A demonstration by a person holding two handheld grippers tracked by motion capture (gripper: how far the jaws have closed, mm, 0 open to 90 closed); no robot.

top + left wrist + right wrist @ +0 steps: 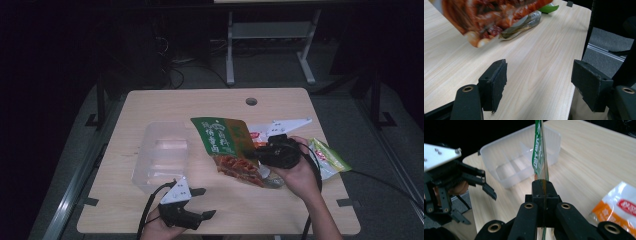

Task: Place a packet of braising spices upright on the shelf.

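A pale wooden tabletop [150, 107] stands in a dark room. The right gripper [260, 151] clamps its jaws on a green and red noodle packet [227, 147], raised beside a clear plastic box [161, 155]. The left gripper [200, 202] is open and empty. The right gripper view shows an orange and white packet [621, 211].

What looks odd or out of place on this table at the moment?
Nothing is spilled or damaged. The green noodle packet hangs tilted, pinched at one edge by the right gripper, above other packets lying loose beside the clear plastic bin.
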